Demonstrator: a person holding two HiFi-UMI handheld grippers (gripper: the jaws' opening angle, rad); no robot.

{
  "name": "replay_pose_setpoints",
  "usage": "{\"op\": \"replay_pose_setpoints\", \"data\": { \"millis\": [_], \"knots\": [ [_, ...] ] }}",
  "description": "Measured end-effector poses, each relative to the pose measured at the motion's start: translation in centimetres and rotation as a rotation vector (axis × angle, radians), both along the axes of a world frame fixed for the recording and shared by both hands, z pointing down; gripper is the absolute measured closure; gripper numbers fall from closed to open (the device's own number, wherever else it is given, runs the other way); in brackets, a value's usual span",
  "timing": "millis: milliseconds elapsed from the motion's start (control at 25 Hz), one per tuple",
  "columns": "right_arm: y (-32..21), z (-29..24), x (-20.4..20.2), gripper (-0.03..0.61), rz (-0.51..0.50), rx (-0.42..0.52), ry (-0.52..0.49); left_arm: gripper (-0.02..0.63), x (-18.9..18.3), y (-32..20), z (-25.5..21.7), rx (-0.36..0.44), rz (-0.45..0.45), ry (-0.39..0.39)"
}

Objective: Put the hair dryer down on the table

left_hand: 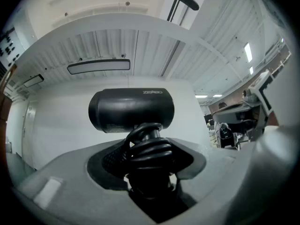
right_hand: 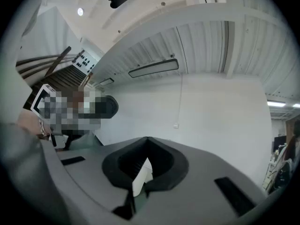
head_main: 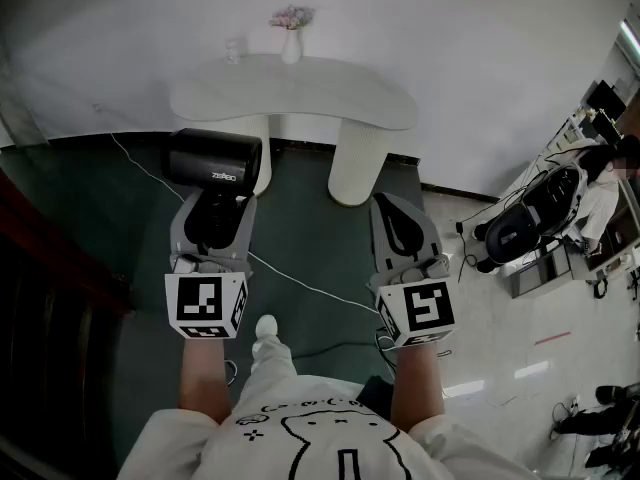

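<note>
A black hair dryer (head_main: 213, 160) is held in the air in front of me, barrel sideways, short of the white table (head_main: 300, 93). My left gripper (head_main: 213, 211) is shut on its handle, which has the black cord coiled around it. The left gripper view has the dryer's barrel (left_hand: 131, 109) above the jaws and the wrapped handle pinched in the left gripper (left_hand: 149, 156). My right gripper (head_main: 392, 213) is level with it on the right, shut and holding nothing. In the right gripper view the right gripper (right_hand: 147, 142) has its tips together, and the dryer's end (right_hand: 105, 108) shows at left.
The table stands on thick rounded legs and carries a small vase of flowers (head_main: 291, 38) and a glass (head_main: 233, 50) at its far edge. A white cable (head_main: 300, 283) runs across the dark green floor. A dark railing (head_main: 45, 268) lies left. Equipment (head_main: 530, 213) and a person (head_main: 605, 183) are at right.
</note>
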State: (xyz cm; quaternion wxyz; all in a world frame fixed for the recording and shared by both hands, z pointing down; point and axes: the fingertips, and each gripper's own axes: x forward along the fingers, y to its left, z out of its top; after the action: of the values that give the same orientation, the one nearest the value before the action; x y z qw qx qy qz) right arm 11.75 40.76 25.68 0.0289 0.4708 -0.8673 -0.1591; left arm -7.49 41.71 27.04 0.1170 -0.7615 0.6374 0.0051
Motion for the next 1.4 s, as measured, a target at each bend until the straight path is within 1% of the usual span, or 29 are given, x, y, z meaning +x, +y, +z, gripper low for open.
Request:
{"op": "replay_pose_setpoints", "data": {
  "millis": [360, 520, 720, 880, 1120, 1400],
  "knots": [
    [-2.0, 2.0, -0.4, 0.578, 0.019, -0.024, 0.016, 0.367, -0.8, -2.2, 1.7, -0.016, 0.004, 0.019],
    [-4.3, 2.5, -0.2, 0.578, 0.046, -0.035, 0.0, 0.367, -1.1, -4.6, 2.4, -0.028, 0.009, 0.024],
    [-8.5, 2.8, -1.4, 0.578, 0.056, -0.051, 0.003, 0.367, -2.5, -8.8, 2.7, -0.045, 0.014, 0.025],
    [-12.1, 2.7, -3.5, 0.578, 0.055, -0.049, 0.007, 0.367, -4.6, -12.5, 2.6, -0.05, 0.02, 0.012],
    [-17.5, 2.7, -7.0, 0.578, 0.073, -0.064, -0.013, 0.367, -8.4, -17.8, 2.3, -0.054, 0.024, 0.004],
    [-21.9, 2.5, -11.8, 0.578, 0.078, -0.058, -0.002, 0.367, -13.1, -22.5, 2.5, -0.062, 0.024, 0.009]
  ]
}}
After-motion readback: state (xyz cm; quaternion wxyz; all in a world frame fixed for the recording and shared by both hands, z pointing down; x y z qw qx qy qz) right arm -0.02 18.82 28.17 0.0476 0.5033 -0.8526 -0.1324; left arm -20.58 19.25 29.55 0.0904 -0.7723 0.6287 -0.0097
